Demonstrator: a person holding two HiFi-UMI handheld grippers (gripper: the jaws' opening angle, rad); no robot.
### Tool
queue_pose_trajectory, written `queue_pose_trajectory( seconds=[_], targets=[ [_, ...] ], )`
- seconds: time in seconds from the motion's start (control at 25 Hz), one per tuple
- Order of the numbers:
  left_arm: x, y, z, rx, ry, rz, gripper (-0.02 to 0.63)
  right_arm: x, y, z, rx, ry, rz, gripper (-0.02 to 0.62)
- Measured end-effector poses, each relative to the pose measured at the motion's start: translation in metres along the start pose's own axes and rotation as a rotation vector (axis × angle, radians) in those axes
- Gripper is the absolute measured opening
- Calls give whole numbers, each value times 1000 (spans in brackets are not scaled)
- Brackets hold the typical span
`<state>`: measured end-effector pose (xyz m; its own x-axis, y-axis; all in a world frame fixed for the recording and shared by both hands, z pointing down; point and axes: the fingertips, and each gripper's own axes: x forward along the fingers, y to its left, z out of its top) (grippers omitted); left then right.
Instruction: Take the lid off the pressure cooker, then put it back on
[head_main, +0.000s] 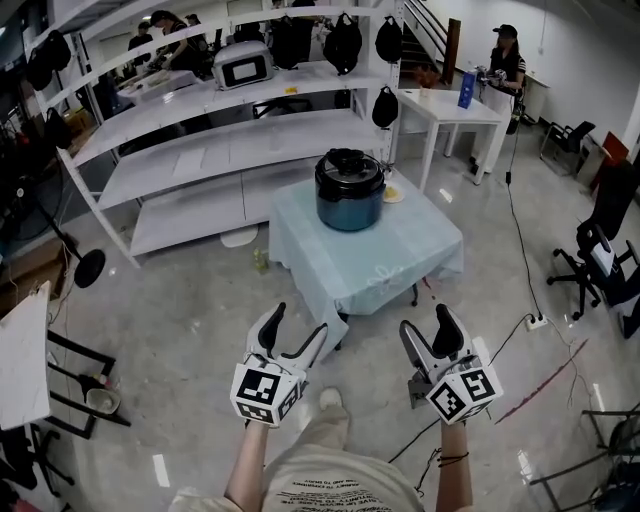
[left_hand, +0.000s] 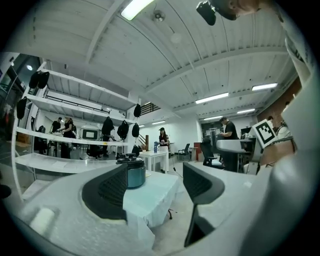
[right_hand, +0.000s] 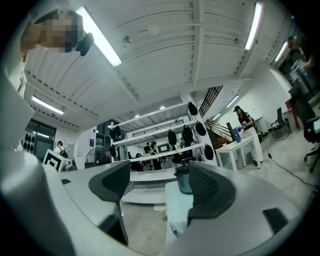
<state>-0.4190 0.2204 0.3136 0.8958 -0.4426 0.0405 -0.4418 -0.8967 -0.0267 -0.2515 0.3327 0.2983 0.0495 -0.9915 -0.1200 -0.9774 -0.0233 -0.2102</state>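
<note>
A dark blue pressure cooker (head_main: 350, 196) with a black lid (head_main: 350, 163) on top stands on a small table under a pale blue cloth (head_main: 372, 250). Both grippers hover over the floor well short of the table. My left gripper (head_main: 295, 335) is open and empty; its view shows the cooker (left_hand: 134, 172) far off beside the left jaw. My right gripper (head_main: 424, 330) is open and empty too; in its view the cooker (right_hand: 183, 181) peeks out beside the right jaw.
White shelving (head_main: 200, 130) with an appliance (head_main: 243, 67) stands behind the table. A white table (head_main: 450, 108) with a person (head_main: 505, 60) beside it is at the back right. Office chairs (head_main: 600, 262) and floor cables (head_main: 530, 325) lie right; a white board (head_main: 25, 358) left.
</note>
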Motion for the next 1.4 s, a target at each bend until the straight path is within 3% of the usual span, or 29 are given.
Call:
queue_pose_trajectory(
  seconds=[0.12,0.4,0.72,1.4],
  targets=[
    [25,8,-7,-22,24,-39,330,22,-17,0,4,6,-18,353],
    [85,45,-3,-21,30,-32,330,80,-66,6,35,6,-64,353],
    [152,99,6,-15,-5,31,330,157,-85,12,-1,-9,0,351],
    [228,133,-3,-21,15,-10,330,228,-125,-3,-12,26,4,351]
  ],
)
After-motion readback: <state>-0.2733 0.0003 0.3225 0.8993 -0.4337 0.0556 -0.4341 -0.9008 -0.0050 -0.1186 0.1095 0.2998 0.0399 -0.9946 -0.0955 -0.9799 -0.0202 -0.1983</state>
